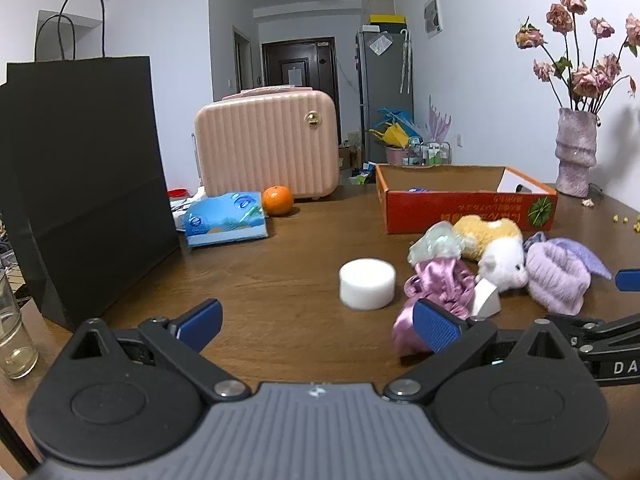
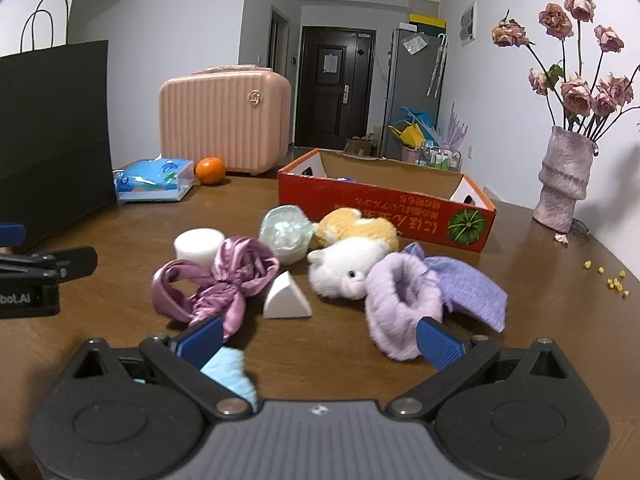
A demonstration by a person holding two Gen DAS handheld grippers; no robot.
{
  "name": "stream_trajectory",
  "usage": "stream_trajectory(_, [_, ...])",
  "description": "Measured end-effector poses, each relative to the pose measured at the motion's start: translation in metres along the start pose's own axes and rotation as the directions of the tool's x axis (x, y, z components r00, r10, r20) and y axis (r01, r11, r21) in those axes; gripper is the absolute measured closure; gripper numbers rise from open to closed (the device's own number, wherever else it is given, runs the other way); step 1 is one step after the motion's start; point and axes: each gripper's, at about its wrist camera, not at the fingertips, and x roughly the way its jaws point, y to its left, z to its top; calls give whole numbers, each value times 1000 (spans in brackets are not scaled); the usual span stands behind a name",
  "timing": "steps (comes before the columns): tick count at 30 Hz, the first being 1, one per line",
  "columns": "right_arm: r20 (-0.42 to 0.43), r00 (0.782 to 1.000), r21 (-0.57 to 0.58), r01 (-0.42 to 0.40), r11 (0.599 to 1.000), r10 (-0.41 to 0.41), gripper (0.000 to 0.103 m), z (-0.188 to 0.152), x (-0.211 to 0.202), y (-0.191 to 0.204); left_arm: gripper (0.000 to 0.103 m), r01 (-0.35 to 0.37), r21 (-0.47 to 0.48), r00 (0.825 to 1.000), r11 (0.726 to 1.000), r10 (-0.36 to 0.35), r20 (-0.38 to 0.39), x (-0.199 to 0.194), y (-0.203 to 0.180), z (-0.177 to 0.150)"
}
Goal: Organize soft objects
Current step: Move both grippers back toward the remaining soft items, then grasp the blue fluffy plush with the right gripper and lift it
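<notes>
With both my left gripper (image 1: 318, 326) and right gripper (image 2: 320, 340) open, I'd pinch the light, floppy purple sock (image 2: 400, 304) at its thick cuff near the counter's (image 2: 320, 360) front edge.

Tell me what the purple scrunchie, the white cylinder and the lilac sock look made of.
Purple scrunchie: satin-like fabric, glossy, with bright highlights along its folds. White cylinder: probably foam, matte with no shine. Lilac sock: fuzzy, plush knit, with a soft blurred outline.
</notes>
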Motion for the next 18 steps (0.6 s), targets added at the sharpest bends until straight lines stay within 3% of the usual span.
stream_trajectory(18, [-57,998,27,-22,999,24,0,-16,-3,43,0,15,31,999,999,-14,-38,2,37,-32])
